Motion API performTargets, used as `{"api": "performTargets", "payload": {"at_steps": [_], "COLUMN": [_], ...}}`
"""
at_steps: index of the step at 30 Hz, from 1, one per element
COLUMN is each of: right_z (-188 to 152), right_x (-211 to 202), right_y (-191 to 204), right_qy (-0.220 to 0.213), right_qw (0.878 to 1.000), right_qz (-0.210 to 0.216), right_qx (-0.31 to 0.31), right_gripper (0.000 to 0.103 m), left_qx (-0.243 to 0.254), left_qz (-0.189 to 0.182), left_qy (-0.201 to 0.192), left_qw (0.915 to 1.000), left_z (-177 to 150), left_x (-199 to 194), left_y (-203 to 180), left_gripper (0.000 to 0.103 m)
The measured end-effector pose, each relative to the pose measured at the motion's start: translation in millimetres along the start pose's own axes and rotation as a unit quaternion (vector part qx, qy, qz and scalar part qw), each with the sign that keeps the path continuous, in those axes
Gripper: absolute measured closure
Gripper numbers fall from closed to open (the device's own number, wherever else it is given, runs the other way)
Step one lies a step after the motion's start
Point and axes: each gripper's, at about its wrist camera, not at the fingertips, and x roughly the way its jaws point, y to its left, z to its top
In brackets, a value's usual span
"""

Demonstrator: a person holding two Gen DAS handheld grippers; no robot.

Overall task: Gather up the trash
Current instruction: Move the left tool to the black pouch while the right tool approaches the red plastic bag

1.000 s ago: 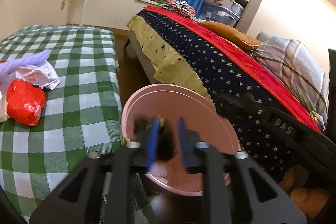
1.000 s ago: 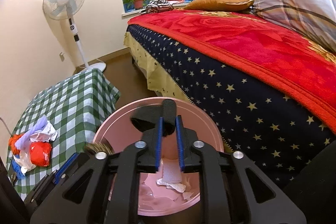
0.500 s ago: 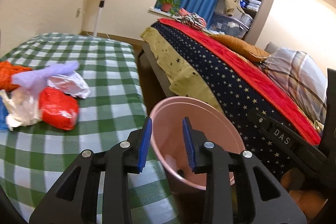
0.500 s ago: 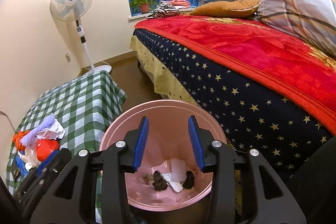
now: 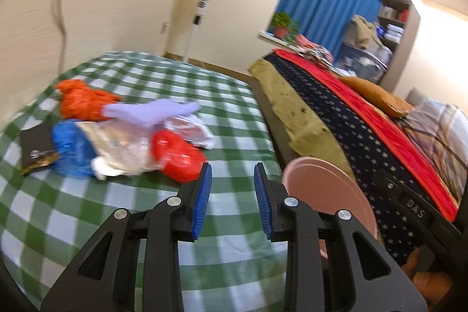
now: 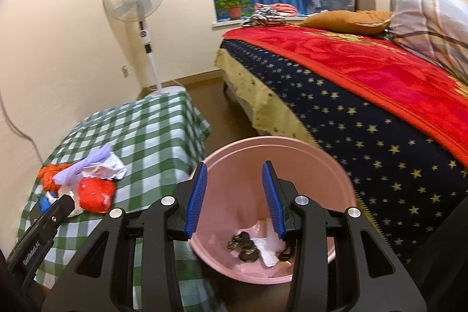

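A pink bin [image 6: 327, 165] stands on the floor between the table and the bed, with dark scraps and white paper [image 6: 254, 247] at its bottom; its rim shows in the left wrist view [image 5: 327, 183]. A trash pile lies on the green checked table [image 5: 181, 227]: a red bag [image 5: 175, 154], a blue bag [image 5: 70, 148], an orange bag [image 5: 82, 101], a purple glove [image 5: 152, 110] and clear plastic [image 5: 125, 148]. My left gripper [image 5: 232, 201] is open and empty over the table, just right of the pile. My right gripper [image 6: 235, 198] is open and empty above the bin.
A bed [image 6: 365, 95] with a red and starred blanket lies right of the bin. A standing fan [image 6: 137, 2] is by the far wall. A dark booklet [image 5: 38, 151] lies left of the pile. A cable [image 5: 60, 5] hangs on the wall.
Both grippers opened and dropped dark scraps into the bin. My left gripper then swung left from the bin to over the table, toward the pile. My right gripper stayed above the bin.
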Motion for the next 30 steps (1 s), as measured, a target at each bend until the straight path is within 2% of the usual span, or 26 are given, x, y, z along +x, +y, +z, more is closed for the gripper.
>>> {"api": "performTargets", "payload": {"at_steps": [9, 16, 21, 26, 28, 30], "right_z": [-8, -19, -23, -29, -30, -31], "right_x": [12, 34, 56, 74, 81, 88], "right_y": [52, 89, 110, 132, 139, 147], "right_qy": [0.008, 0.036, 0.075, 0.101, 0.11, 0.118], "right_qw": [0.997, 0.989, 0.979, 0.971, 0.967, 0.964], "right_qz": [0.075, 0.139, 0.182, 0.211, 0.223, 0.23], "right_qx": [-0.029, -0.046, -0.042, -0.055, -0.056, -0.059], "right_gripper": [0.064, 0.064, 0.063, 0.043, 0.036, 0.029], "left_qx": [-0.044, -0.083, -0.102, -0.131, -0.141, -0.151], "left_qz": [0.091, 0.168, 0.199, 0.237, 0.248, 0.26], "left_qy": [-0.036, -0.054, -0.059, -0.059, -0.053, -0.049], "left_qw": [0.9943, 0.9808, 0.9728, 0.9608, 0.9569, 0.9525], "left_z": [9, 18, 18, 19, 20, 21], "left_x": [-17, -25, -27, -24, -21, -18], "left_y": [50, 94, 114, 136, 144, 151], "left_gripper": [0.074, 0.074, 0.067, 0.056, 0.046, 0.042]}}
